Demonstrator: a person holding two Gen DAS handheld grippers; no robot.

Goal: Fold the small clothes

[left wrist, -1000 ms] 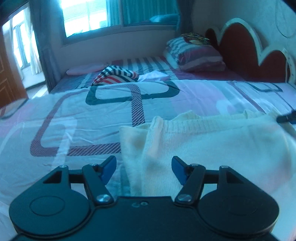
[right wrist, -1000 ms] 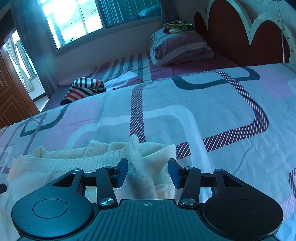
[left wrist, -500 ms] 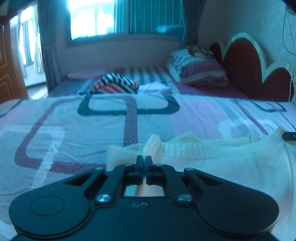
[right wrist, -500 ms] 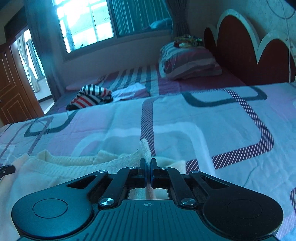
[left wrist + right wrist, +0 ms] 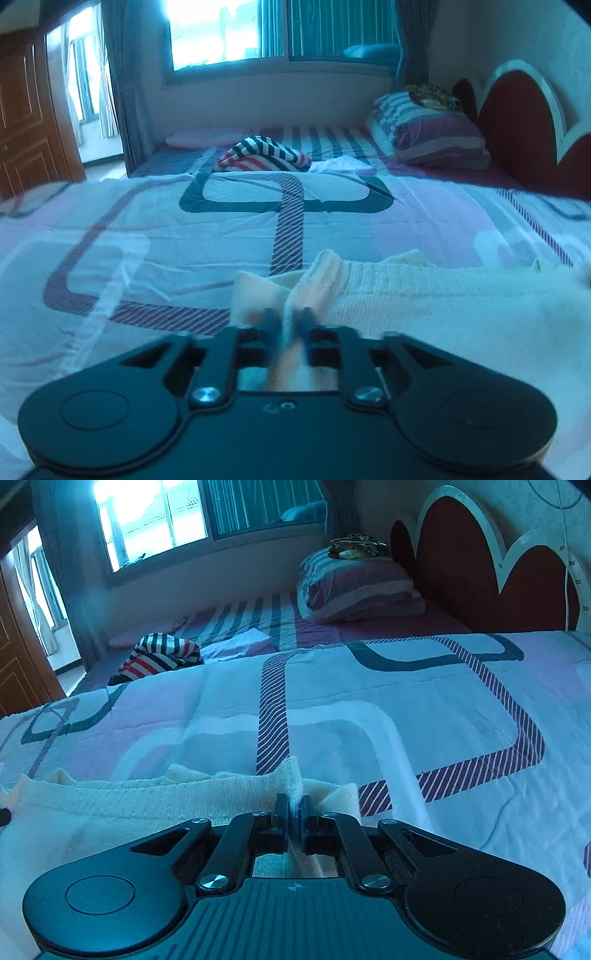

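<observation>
Nearest each camera, a black two-finger gripper fills the lower frame. Left gripper (image 5: 287,325): its blue-tipped jaws have just been opening slightly after a full closure, and they stand a little apart, motion-blurred, with a raised fold of the cream knitted garment (image 5: 424,314) between them; whether the pads still press on the cloth cannot be told. Right gripper (image 5: 294,818): jaws drawn together and clamped on an upright pinch of the same cream knitted garment (image 5: 147,805) at its ribbed edge. Between the two grippers the garment lies spread on the near part of the bed, on a patterned bedsheet (image 5: 406,709) of pale blue, pink and striped bands. Farther back, a crumpled striped garment (image 5: 262,155) in red, white and dark stripes rests near the far edge of the sheet, with a white cloth (image 5: 343,164) just beside it. Beyond, a striped pillow (image 5: 358,587) lies against the red scalloped headboard (image 5: 461,568). At the far wall, a bright window (image 5: 229,29) with curtains, and a wooden door (image 5: 26,122) to its left.
</observation>
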